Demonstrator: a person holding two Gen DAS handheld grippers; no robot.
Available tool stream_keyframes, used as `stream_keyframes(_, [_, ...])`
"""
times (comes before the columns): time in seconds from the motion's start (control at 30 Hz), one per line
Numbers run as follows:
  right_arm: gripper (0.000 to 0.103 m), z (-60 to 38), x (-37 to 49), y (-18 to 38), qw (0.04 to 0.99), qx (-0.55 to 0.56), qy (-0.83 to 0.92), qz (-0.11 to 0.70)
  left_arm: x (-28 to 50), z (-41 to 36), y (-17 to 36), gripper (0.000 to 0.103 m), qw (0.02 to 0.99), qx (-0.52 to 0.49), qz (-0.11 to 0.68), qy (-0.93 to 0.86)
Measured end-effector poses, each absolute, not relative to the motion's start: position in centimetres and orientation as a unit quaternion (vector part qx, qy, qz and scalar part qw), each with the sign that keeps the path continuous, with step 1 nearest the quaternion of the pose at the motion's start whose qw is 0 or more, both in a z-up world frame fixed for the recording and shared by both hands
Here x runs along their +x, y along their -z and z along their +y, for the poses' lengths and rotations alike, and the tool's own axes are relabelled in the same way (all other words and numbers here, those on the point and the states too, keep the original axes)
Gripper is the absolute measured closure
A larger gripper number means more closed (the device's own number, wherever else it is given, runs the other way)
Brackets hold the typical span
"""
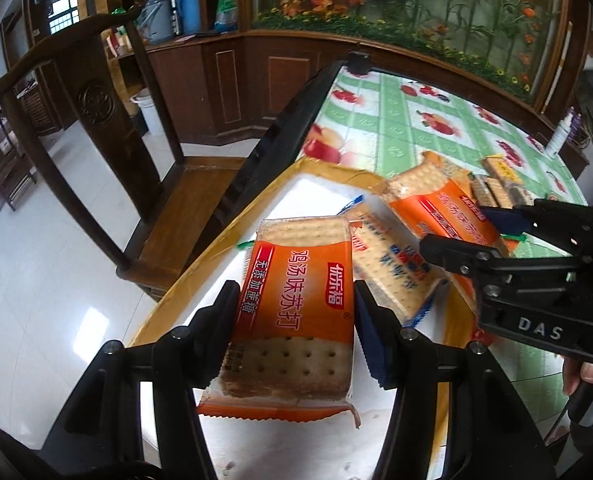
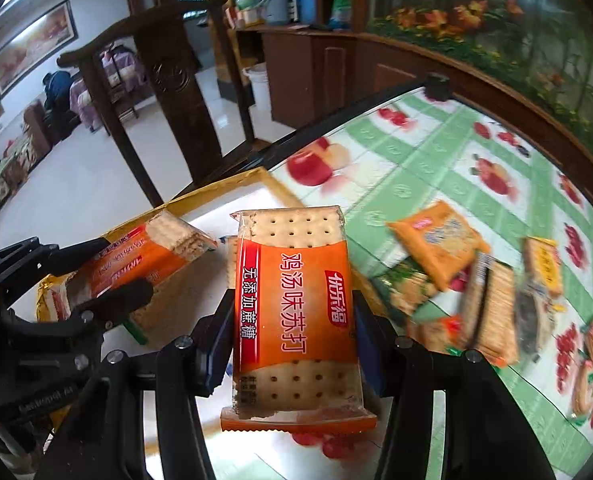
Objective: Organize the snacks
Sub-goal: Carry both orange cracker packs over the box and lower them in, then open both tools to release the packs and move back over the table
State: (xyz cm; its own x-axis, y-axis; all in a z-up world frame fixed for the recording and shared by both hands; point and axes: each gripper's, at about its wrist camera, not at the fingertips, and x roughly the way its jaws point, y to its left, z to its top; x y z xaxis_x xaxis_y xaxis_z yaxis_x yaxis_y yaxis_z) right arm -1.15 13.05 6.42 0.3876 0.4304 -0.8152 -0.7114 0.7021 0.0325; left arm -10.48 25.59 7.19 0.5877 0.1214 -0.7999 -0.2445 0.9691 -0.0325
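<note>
Right wrist: loose snack packets (image 2: 492, 304) blurred; right gripper (image 2: 294, 332) clamps cracker pack (image 2: 296, 304).

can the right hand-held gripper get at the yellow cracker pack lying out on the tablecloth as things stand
Probably not yet. The right hand-held gripper is already shut on an orange cracker pack. The yellow cracker pack lies uncovered on the tablecloth, so the path itself looks free.

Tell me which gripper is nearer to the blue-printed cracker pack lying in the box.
Left. The left gripper, shut on an orange cracker pack, hangs right beside the blue-printed cracker pack in the box. The right gripper holds its orange pack farther off, nearer the table.
</note>
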Motion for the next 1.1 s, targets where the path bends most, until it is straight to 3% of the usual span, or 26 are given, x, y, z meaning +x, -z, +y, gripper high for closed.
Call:
stream_keyframes(0.47, [0.049,16.4,-0.4,-3.0,0.791,-0.173,-0.361,0.463,-9.5,26.6,-4.6,0.045,0.873,-0.064,0.470,-0.116])
stream_keyframes(0.73, [0.045,15.4,-0.3,-3.8,0.797,-0.127,-0.365,0.465,-9.4,26.5,-4.6,0.045,0.872,-0.068,0.470,-0.122])
stream_keyframes(0.87, [0.040,14.5,-0.7,-4.4,0.802,-0.122,-0.364,0.457,-9.4,26.6,-4.7,0.033,0.872,-0.075,0.466,-0.129])
stream_keyframes(1.1, [0.040,11.4,-0.8,-5.2,0.813,-0.096,-0.352,0.453,-9.6,25.5,-5.6,0.024,0.879,-0.070,0.454,-0.127])
